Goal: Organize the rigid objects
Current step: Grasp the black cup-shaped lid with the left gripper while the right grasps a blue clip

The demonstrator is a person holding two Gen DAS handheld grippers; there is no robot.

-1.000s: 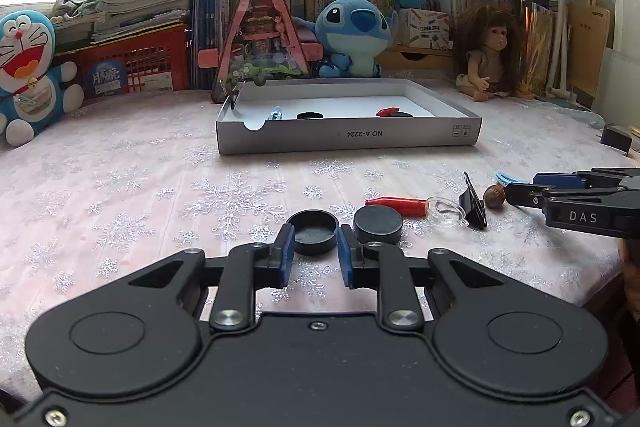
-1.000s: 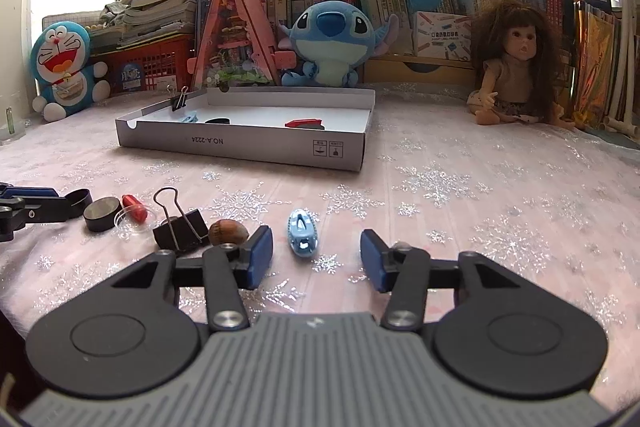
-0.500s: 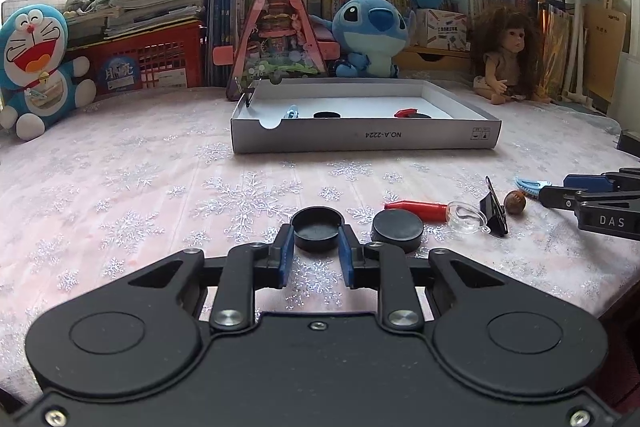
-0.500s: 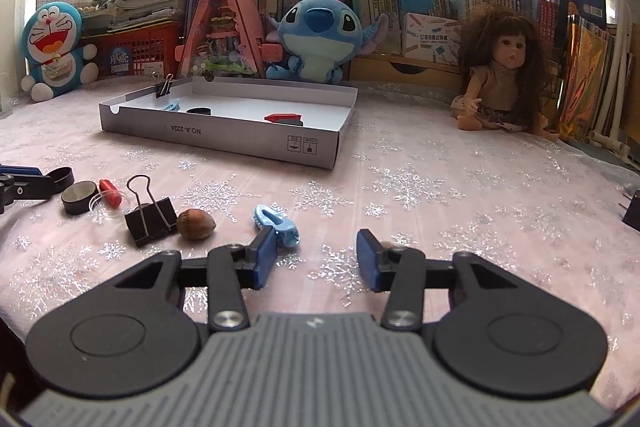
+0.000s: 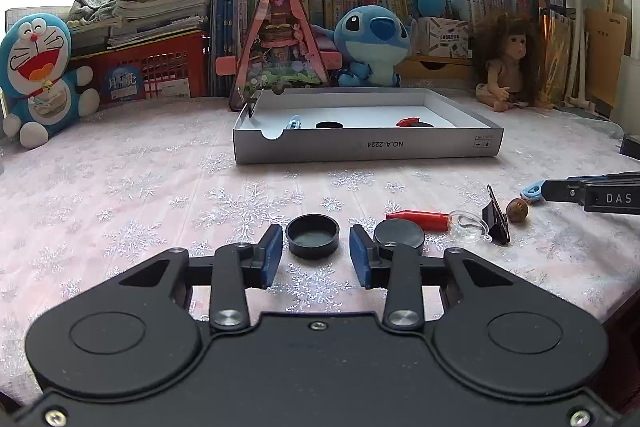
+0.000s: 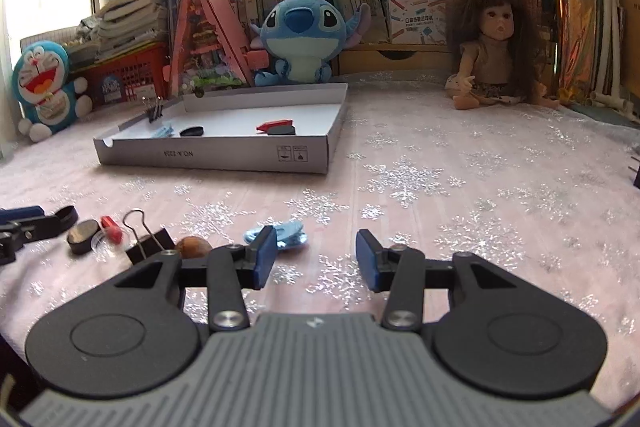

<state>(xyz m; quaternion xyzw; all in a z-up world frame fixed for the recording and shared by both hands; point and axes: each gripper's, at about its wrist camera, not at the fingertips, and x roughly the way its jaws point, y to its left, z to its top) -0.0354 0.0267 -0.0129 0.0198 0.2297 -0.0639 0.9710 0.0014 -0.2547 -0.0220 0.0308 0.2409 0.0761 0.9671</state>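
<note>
Already inside the white box (image 5: 366,149): a few small pieces. Left short of it: black cap (image 5: 313,236), black disc (image 5: 399,236), red piece (image 5: 418,217), binder clip (image 6: 149,241), nut (image 6: 194,246), blue clip (image 6: 289,233). Left gripper (image 5: 315,261) jaws just opened, flanking the cap without touching; right gripper (image 6: 316,258) jaws apart, empty.

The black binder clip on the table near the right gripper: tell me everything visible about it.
The black binder clip has a dark, folded body and two silver wire handles, one raised in a loop, the other not clearly seen. It rests on the snowflake tablecloth, outside the white box. A brown nut lies close on one side and a red piece on the other. Neither gripper touches it.
</note>
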